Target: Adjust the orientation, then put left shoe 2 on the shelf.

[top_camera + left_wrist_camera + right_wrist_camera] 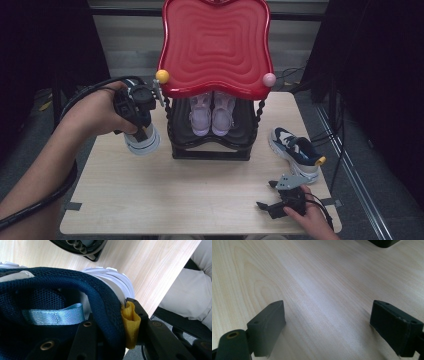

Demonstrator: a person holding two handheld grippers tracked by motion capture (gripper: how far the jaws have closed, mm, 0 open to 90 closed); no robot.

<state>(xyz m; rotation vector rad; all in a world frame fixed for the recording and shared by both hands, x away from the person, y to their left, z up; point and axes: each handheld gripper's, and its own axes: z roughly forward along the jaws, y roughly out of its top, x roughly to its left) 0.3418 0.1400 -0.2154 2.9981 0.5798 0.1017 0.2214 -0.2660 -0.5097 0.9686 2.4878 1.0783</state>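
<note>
Left gripper view: shoe [62, 290] clamped at navy heel collar, yellow tab [130, 325] against outer jaw | high view: left gripper [137, 117] holds it above table [175, 190], left of rack [212, 145] | second shoe [297, 150] right of rack | right gripper [272, 197] near right edge, jaws wide apart, nothing between

Recording lab: black curtains [45, 40], floor cables [295, 75]

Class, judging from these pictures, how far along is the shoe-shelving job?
Done: a pink pair sits on the rack's lower shelf. In hand: the left hand-held gripper is clamped on the heel collar of a navy sneaker, beside the rack. Left: the matching sneaker lies on the table; the right hand-held gripper is open.
</note>
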